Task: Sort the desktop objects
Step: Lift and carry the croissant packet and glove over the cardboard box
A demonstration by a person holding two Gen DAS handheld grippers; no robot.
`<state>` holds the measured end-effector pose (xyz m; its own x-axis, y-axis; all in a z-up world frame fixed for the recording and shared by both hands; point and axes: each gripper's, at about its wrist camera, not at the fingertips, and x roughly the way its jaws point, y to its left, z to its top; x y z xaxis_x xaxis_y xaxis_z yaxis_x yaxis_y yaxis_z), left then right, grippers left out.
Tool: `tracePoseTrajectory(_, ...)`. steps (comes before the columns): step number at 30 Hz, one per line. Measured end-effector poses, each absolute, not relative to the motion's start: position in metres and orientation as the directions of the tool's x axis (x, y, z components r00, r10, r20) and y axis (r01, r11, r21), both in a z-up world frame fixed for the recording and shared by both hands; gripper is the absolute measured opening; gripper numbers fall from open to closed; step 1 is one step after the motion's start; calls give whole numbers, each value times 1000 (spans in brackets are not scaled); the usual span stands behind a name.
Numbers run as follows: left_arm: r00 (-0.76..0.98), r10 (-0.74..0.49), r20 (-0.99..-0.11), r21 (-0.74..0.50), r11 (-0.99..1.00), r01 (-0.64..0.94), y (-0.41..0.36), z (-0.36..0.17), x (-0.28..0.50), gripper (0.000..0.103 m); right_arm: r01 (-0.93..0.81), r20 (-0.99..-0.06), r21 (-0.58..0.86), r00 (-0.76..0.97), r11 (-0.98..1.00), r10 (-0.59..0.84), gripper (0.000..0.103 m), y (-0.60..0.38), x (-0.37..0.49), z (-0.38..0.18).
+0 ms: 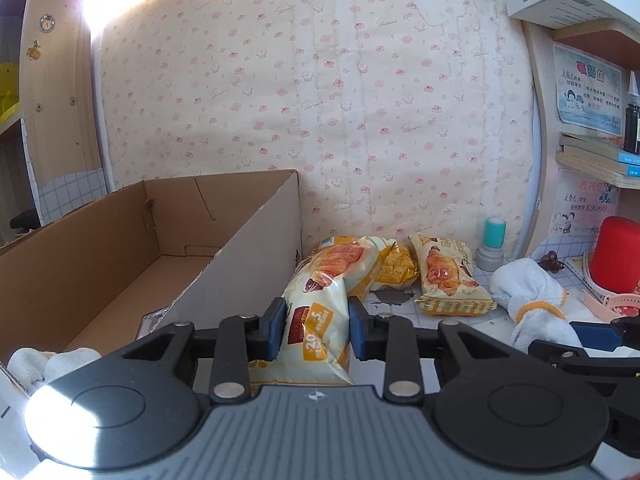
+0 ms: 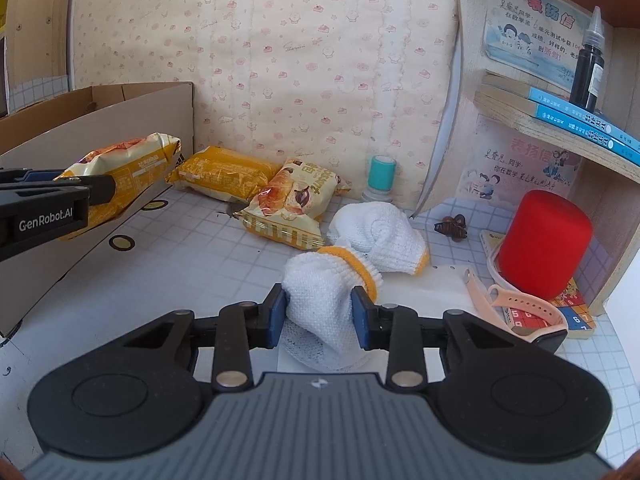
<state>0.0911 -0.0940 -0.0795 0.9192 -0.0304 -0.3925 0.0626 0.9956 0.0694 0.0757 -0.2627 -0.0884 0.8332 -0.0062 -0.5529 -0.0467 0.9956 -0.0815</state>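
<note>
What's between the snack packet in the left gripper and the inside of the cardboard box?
Only the box's near side wall: the left gripper holds the snack packet just outside it, so it must lift over. The cardboard box is open-topped.

Bright daylight, blown-out glare upper left far beyond fingers; hot spot on left gripper (image 1: 316, 330) housing; fisheye bending at edges; focus sharp.

Snack packets (image 2: 294, 208): yellow with orange print. Gloves (image 2: 384, 236): white knit, yellow cuffs. Cardboard box (image 1: 100, 240): brown. Cylinder (image 2: 544, 244): red. Desktop (image 2: 200, 264): white, grey grid. Stamp (image 2: 382, 174): teal.
</note>
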Motion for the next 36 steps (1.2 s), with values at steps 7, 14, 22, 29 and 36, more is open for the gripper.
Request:
tracePoseTrajectory(7,925,-35,-379,72,995,67,-96,-75,88,34,-49,-509,-95,861,994,-6,27,-259,69,-78)
tracePoseTrajectory(14,934,-44,-354,63,995,71,-94,-64,81,34,-58,-497,-148,867,987,-23,26,-248,67,-70)
tracePoseTrajectory(22,943,-47,-329,56,996,69,-92,-54,70,34,-38,-459,-169,887,985,-44,26,-240,57,-48)
tracePoseTrajectory(29,955,-55,-292,43,997,71,-89,-40,55,34,-33,-423,-178,905,983,-46,26,-236,43,-32)
tracePoseTrajectory(36,966,-65,-249,31,997,75,-84,-24,38,34,-34,-391,-187,919,982,-42,26,-232,29,-19)
